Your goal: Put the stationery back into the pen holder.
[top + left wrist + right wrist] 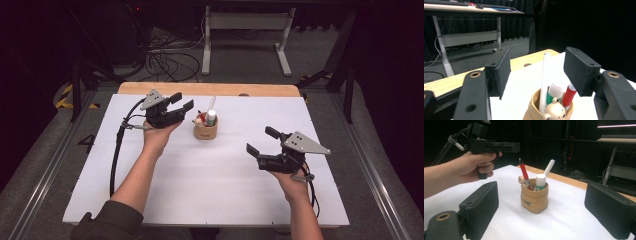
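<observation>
Cup (205, 131) of upright pens sits mid-table, at three o'clock just beside the left gripper (181, 103), whose wide jaws frame the white pen (544, 77). Right gripper (260, 140), also wide, hangs well apart at five o'clock; left is nearer.

A tan pen pouch (534, 198) stands upright on the white worktop (564, 220), framed between the wide-apart black jaws of the right gripper (554, 215). From the pouch rise a red pen (524, 173), a white marker (549, 167) tilted to the right, and a white-capped glue stick (540, 182) (a small bear figure (522, 180) peeks over the rim). Beyond, at upper left, a hand (472, 167) holds the left gripper (499, 146) above the worktop, apart from the pouch.
</observation>
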